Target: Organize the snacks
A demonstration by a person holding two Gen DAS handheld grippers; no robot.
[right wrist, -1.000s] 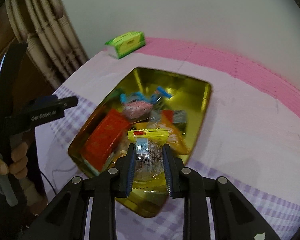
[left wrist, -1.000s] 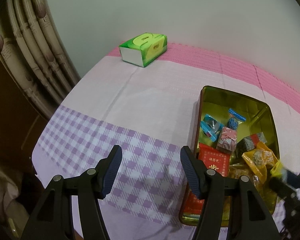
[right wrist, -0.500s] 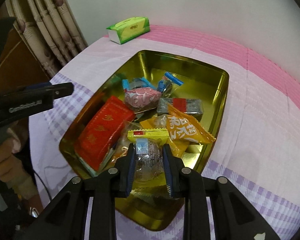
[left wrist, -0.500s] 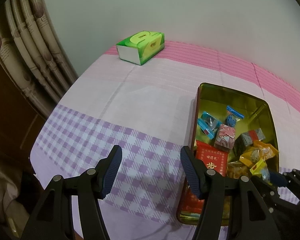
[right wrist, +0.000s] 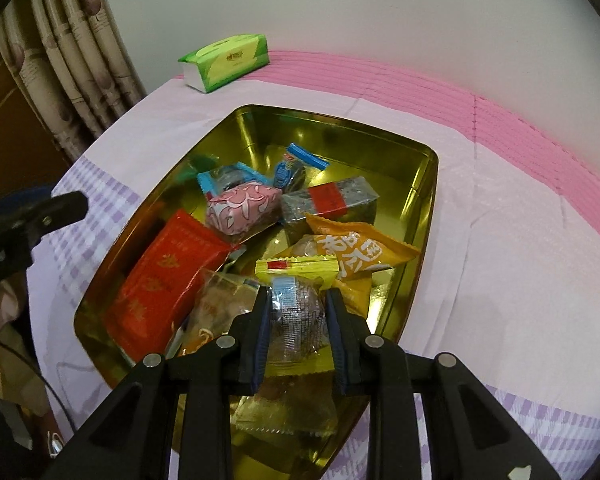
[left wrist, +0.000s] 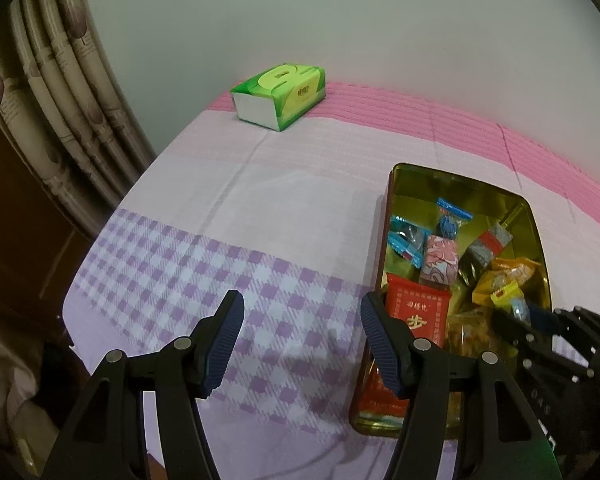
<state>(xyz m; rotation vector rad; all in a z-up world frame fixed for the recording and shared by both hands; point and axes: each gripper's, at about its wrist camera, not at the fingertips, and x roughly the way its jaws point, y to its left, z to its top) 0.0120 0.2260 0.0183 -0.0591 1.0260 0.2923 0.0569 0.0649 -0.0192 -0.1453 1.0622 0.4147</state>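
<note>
A gold tin [right wrist: 430, 184] [left wrist: 394, 200] on the table holds several wrapped snacks: a red packet [right wrist: 164, 264] [left wrist: 418, 310], a pink one [right wrist: 244, 208], blue ones [right wrist: 296, 166], a grey-and-red bar [right wrist: 328, 198] and an orange pack [right wrist: 360, 250]. My right gripper [right wrist: 298, 312] is shut on a clear snack pack with a yellow top [right wrist: 298, 296], low over the tin's near end. In the left wrist view it [left wrist: 518, 318] reaches in from the right. My left gripper [left wrist: 302, 328] is open and empty over the checked cloth, left of the tin.
A green tissue box [left wrist: 280, 94] [right wrist: 226, 62] stands at the far edge of the table on the pink cloth. A curtain [left wrist: 56, 92] hangs at the left, past the table's edge. The purple checked cloth [left wrist: 180, 264] covers the near part.
My right gripper has moved forward and down into the tin with the clear snack pack. My left gripper has stayed open and shifted only slightly.
</note>
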